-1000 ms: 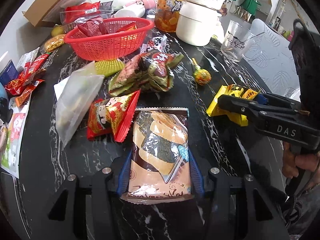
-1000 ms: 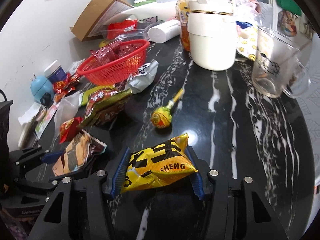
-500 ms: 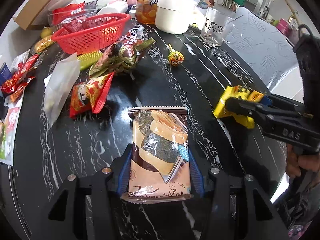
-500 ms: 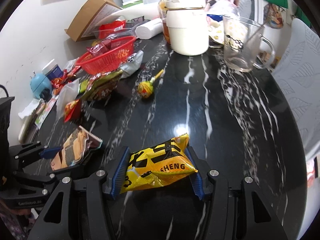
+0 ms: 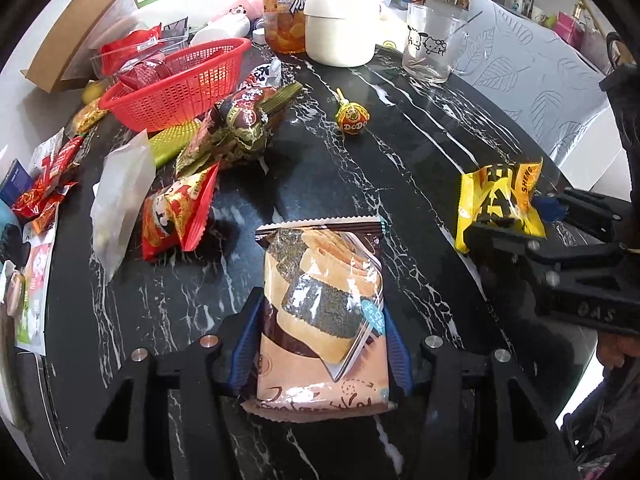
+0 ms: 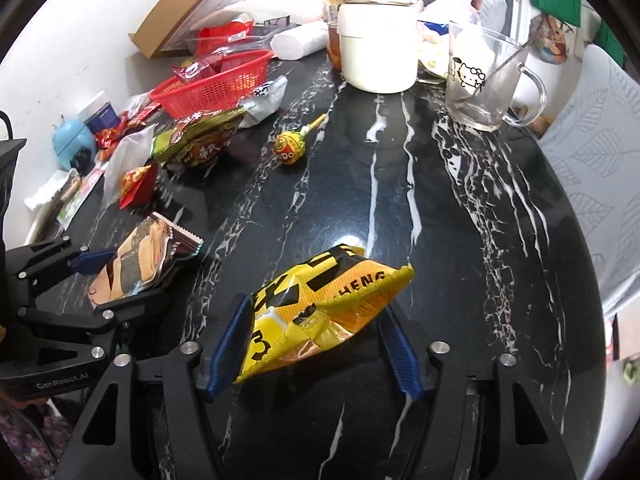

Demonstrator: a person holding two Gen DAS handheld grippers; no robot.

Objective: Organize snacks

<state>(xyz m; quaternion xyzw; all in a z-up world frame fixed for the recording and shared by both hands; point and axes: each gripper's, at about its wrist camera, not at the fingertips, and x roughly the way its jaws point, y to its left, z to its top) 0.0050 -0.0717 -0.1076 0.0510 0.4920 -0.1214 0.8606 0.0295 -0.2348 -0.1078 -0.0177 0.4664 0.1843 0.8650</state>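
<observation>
My left gripper (image 5: 320,320) is shut on a brown seaweed cracker packet (image 5: 324,312) and holds it above the black marble table (image 5: 400,152); it also shows in the right wrist view (image 6: 136,268). My right gripper (image 6: 316,320) has its jaws wide, and a yellow snack packet (image 6: 320,304) lies tilted between them, loose on the right side; it also shows in the left wrist view (image 5: 500,204). A red basket (image 5: 180,84) with red packets stands at the back left. A lollipop (image 5: 352,118) lies mid-table.
Loose packets (image 5: 236,128) and a red chip bag (image 5: 176,208) lie in front of the basket. A white pot (image 5: 340,20), a jar and a glass mug (image 6: 484,80) stand at the back. A cardboard box (image 5: 76,32) is at the far left. The table edge curves on the right.
Both grippers have pulled back from the pile toward the near table edge. The right jaws have spread and the yellow packet has tipped and sagged between them.
</observation>
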